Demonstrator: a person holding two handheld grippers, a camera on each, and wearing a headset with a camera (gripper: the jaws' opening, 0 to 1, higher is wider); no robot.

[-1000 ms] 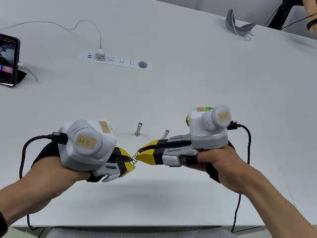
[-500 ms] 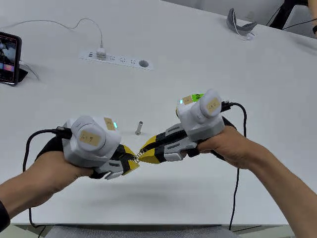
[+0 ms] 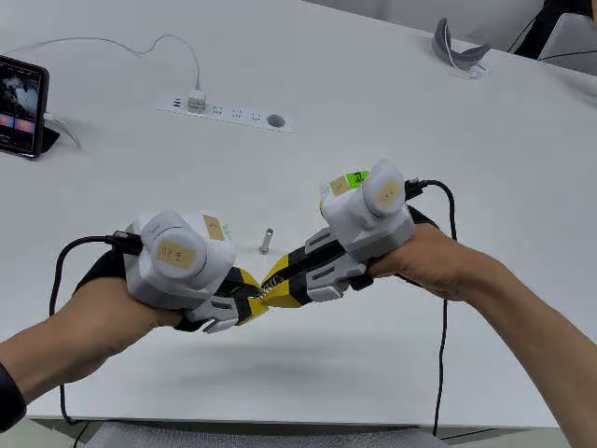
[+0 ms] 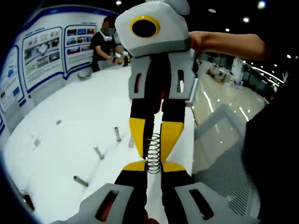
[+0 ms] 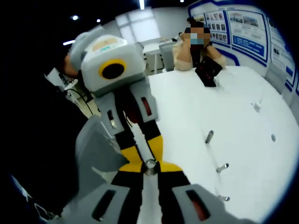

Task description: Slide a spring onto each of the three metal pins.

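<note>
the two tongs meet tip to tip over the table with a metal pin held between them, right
Not a pin: the left gripper view shows a coiled spring between them. The rest stands: the left tongs and the right tongs meet tip to tip over the table, each closed on one end of the spring.

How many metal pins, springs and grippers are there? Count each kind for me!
metal pins: 3
spring: 1
grippers, the left gripper and the right gripper: 2
total: 6
</note>
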